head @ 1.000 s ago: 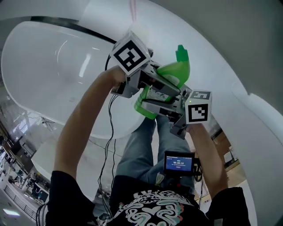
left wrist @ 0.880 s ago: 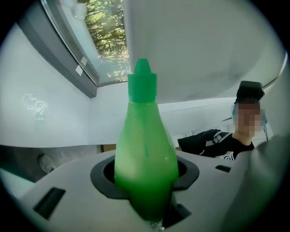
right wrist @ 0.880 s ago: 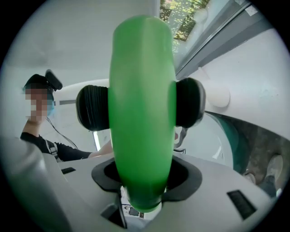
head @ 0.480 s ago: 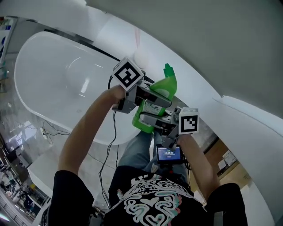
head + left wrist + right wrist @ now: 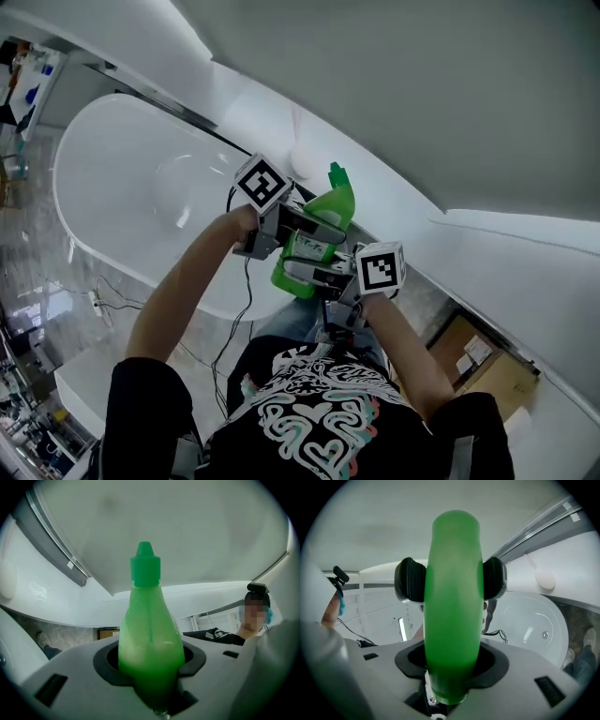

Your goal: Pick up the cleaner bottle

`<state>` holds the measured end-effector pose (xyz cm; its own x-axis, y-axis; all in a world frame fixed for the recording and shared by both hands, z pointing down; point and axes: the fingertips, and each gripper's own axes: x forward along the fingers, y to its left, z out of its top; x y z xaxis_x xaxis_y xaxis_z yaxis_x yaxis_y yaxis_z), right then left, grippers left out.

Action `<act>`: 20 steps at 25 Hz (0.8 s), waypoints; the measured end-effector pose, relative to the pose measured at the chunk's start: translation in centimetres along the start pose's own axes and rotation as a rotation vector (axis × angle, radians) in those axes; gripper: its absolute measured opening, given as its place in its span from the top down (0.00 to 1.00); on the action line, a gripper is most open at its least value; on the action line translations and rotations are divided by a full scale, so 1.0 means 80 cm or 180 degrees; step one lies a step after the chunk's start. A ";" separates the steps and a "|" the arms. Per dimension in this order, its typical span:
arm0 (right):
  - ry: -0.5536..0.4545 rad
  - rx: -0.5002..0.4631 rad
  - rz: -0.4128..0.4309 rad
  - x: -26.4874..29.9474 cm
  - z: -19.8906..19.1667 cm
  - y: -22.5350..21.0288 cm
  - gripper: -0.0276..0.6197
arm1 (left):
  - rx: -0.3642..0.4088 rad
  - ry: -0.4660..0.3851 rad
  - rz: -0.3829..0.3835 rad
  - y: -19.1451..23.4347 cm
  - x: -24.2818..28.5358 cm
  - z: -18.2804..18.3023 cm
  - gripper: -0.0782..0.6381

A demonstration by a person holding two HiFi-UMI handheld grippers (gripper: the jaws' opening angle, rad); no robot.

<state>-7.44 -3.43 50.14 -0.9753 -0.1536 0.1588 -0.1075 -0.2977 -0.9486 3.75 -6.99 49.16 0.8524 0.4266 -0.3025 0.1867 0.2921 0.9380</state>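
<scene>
A green cleaner bottle (image 5: 322, 225) with a green pointed cap (image 5: 337, 176) is held in the air over the rim of a white bathtub (image 5: 122, 178). My left gripper (image 5: 314, 223) grips it from the left, its jaws shut on the upper body. My right gripper (image 5: 307, 272) is shut on the lower body from the right. In the left gripper view the bottle (image 5: 150, 639) stands upright out of that gripper (image 5: 150, 670), cap (image 5: 145, 569) on top. In the right gripper view the bottle (image 5: 452, 606) fills the middle above that gripper (image 5: 451, 670), with two black pads (image 5: 409, 579) beside it.
The bathtub lies to the left, below the grippers, with a drain (image 5: 544, 634) in its floor. A white oval thing (image 5: 305, 159) sits on the ledge behind the bottle. Black cables (image 5: 239, 309) hang from the left gripper. A person (image 5: 253, 616) stands at the right of the left gripper view.
Both grippers keep hold of the bottle and have rolled with it. The head view has swung, so the grippers look smaller and more of the tub shows.
</scene>
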 end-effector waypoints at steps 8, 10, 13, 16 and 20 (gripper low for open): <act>-0.0079 -0.0048 0.0209 -0.007 0.004 -0.005 0.61 | 0.0068 0.0043 0.0205 0.017 0.004 0.004 0.61; -0.0040 -0.0090 0.0213 -0.003 0.001 -0.001 0.61 | 0.0045 0.0034 0.0249 0.012 0.002 0.001 0.61; -0.0009 -0.0111 0.0223 -0.001 0.001 0.008 0.61 | 0.0088 0.0033 0.0315 0.005 -0.001 0.001 0.61; 0.0059 -0.0207 0.0207 0.002 0.000 0.013 0.61 | 0.0132 0.0060 0.0371 0.000 -0.002 0.000 0.61; 0.0116 -0.0259 0.0215 0.002 0.000 0.015 0.61 | 0.0164 0.0040 0.0495 0.002 -0.006 0.001 0.61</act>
<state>-7.74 -3.83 49.00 -0.9871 -0.1358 0.0850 -0.0552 -0.2100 -0.9761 3.42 -7.19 49.48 0.8668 0.4741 -0.1547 0.0781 0.1774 0.9810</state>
